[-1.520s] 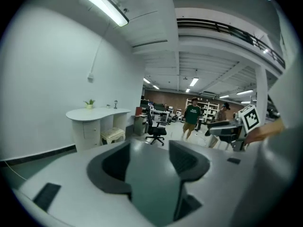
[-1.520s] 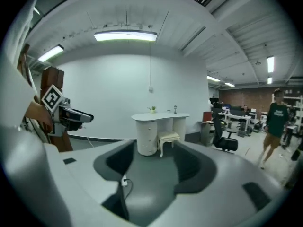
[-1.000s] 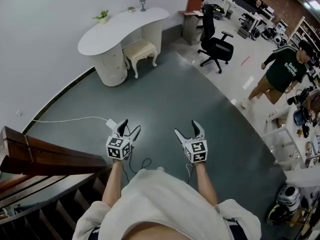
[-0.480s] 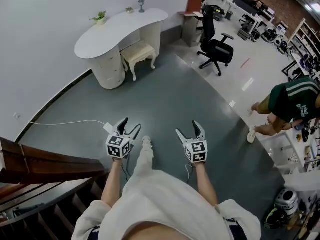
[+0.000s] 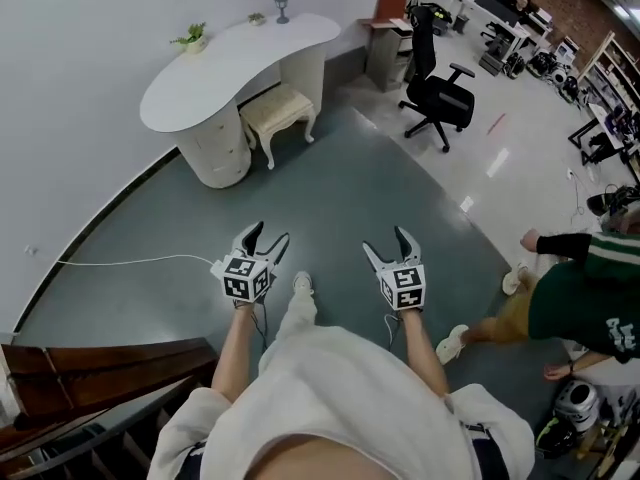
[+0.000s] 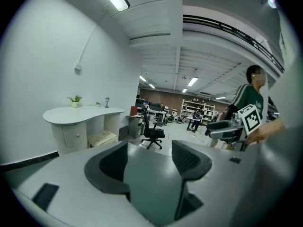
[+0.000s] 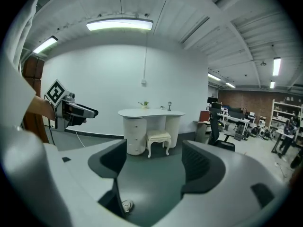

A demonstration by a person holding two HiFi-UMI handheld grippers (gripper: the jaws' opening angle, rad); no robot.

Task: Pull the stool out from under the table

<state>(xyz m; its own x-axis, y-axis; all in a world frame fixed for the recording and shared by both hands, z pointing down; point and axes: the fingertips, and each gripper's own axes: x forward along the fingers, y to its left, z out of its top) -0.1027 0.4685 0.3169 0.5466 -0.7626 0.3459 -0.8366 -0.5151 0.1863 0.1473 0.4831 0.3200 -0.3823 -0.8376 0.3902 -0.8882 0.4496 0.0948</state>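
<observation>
Head view: the person has advanced across the grey floor (image 5: 380,198) toward the white surface (image 5: 200,93) at the wall; the cream stool (image 5: 278,109) sits tucked under its front edge, untouched; a passer-by in green (image 5: 585,303) has crossed to the lower right. Left gripper view: the left gripper (image 6: 149,150) gapes wide, empty. Right gripper view: the right gripper (image 7: 154,155) has just been closing slightly, yet stands wide with nothing between its jaws; the stool lies ahead, well apart; the approach is only under way.
</observation>
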